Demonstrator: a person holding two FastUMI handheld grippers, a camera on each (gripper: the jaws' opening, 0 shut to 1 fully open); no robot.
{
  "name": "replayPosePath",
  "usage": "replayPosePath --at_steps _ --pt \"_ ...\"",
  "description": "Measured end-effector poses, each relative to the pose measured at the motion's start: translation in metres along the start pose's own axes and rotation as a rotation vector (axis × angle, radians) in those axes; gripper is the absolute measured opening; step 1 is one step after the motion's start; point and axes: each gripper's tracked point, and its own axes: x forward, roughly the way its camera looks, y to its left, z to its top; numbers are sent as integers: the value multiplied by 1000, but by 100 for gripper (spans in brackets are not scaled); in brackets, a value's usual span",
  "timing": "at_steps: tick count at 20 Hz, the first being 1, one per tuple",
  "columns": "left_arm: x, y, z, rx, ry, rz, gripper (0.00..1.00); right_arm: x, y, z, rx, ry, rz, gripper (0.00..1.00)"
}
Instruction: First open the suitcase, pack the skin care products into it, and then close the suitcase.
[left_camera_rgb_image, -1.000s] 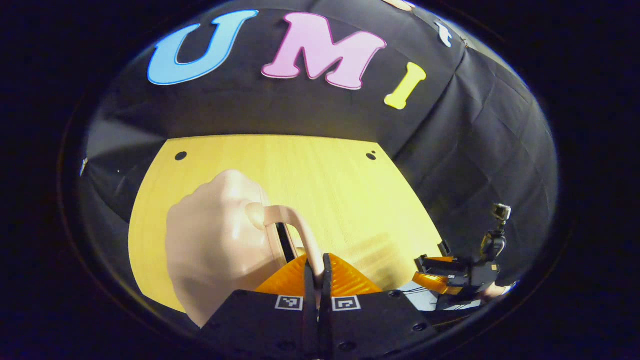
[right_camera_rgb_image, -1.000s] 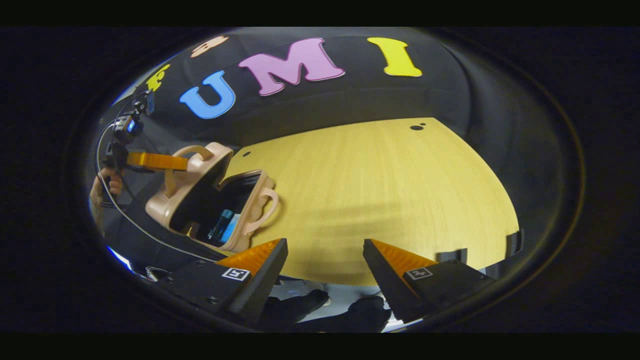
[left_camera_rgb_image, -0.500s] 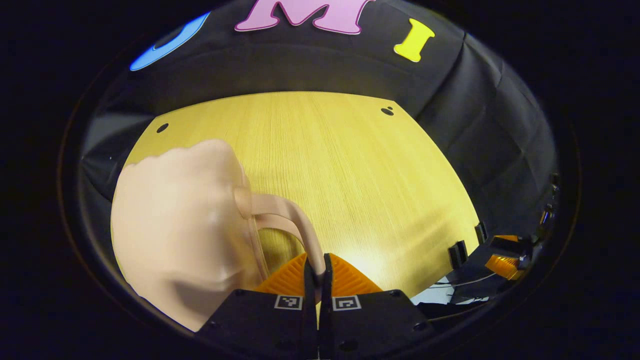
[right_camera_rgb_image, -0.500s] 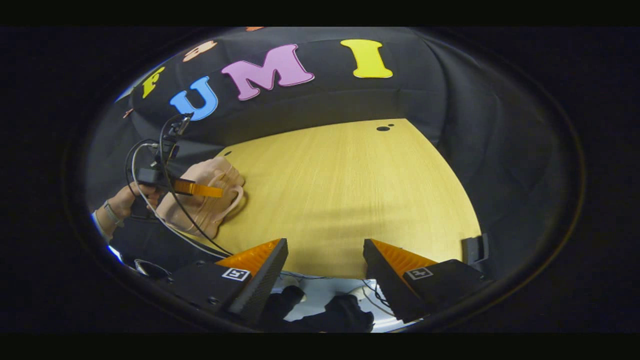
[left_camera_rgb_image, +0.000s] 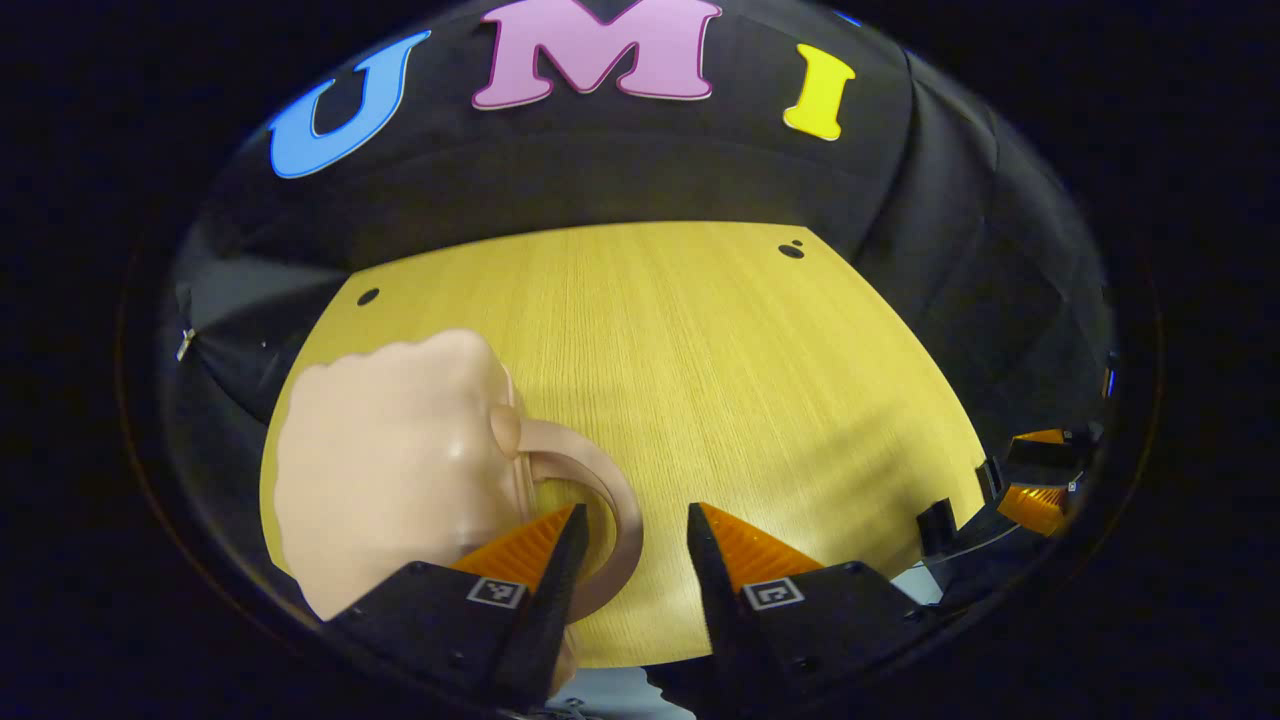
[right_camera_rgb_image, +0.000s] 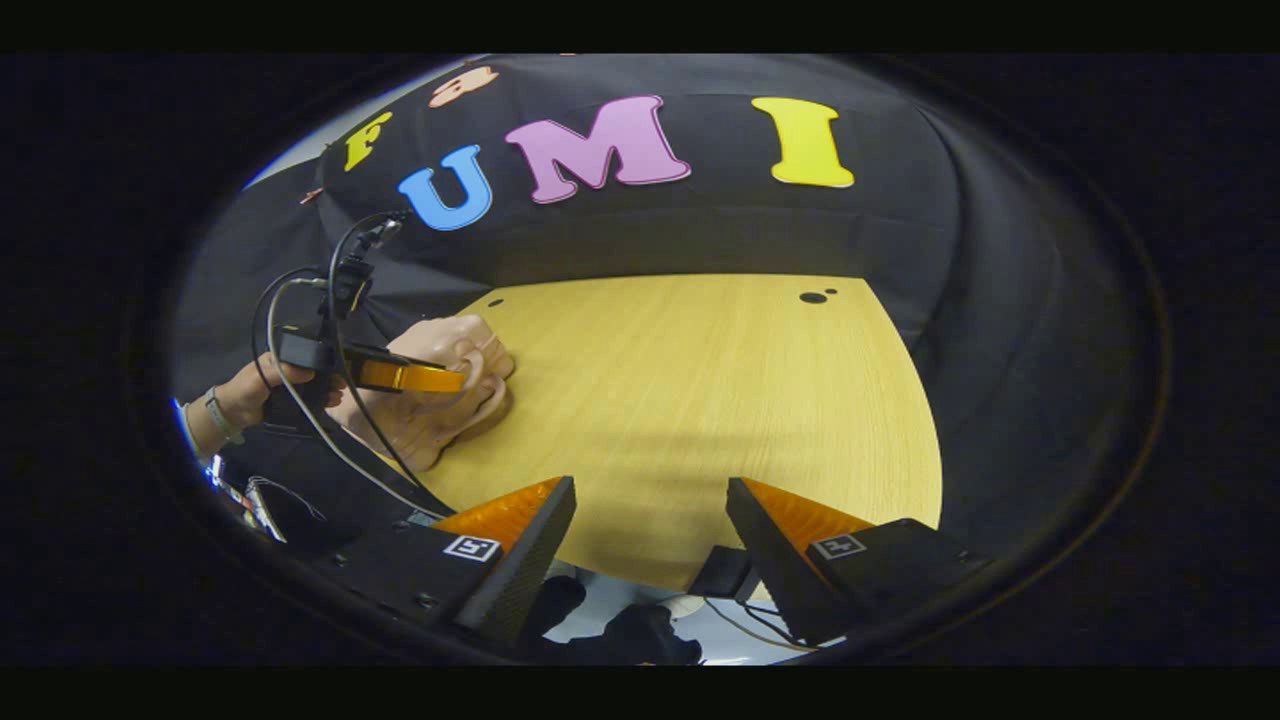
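Note:
A small peach-pink suitcase (left_camera_rgb_image: 390, 460) lies closed on the yellow wooden table (left_camera_rgb_image: 720, 360), its curved handle (left_camera_rgb_image: 600, 500) toward me. My left gripper (left_camera_rgb_image: 628, 560) is open, the handle's loop lying by its left finger with nothing pinched. In the right gripper view the suitcase (right_camera_rgb_image: 440, 410) sits at the table's left edge, with the left gripper (right_camera_rgb_image: 410, 377) over it, held by a hand (right_camera_rgb_image: 250, 395). My right gripper (right_camera_rgb_image: 650, 545) hovers open over the table's near edge, well to the right of the suitcase, with nothing between its fingers.
Black cloth walls ring the table (right_camera_rgb_image: 700, 400). Cables (right_camera_rgb_image: 320, 420) hang from the left gripper off the table's left side. Small black clamps (left_camera_rgb_image: 940, 520) sit on the table's right edge, and the right gripper (left_camera_rgb_image: 1040, 480) shows beyond them.
The suitcase lid came down and the case went from open to closed. My left gripper, which was shut on the handle, has opened and let it go. My right gripper stayed open.

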Motion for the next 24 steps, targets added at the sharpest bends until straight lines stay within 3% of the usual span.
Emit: replayPosePath --at_steps 1,3,6,12,14,16,20,24 --pt "-13 -1 12 23 -57 15 73 -1 6 9 -15 -17 8 96" --pt "-35 -6 32 39 -157 50 77 -4 18 30 -65 -56 24 97" --pt "-75 -12 55 1 -271 91 97 -7 33 73 -160 -136 27 98" --pt "-169 -2 104 -33 -535 163 98 -21 75 169 -203 -373 16 98" --pt "-187 -1 113 -69 -570 157 98 -25 82 193 -243 -449 -41 97" --pt "-199 12 118 -65 -595 197 98 -21 97 215 -317 -522 -84 98" --pt "-233 49 126 -37 -651 248 98 -14 152 231 -339 -592 -6 96" --pt "-266 72 142 -100 -727 250 98 -13 182 250 -382 -621 39 97"
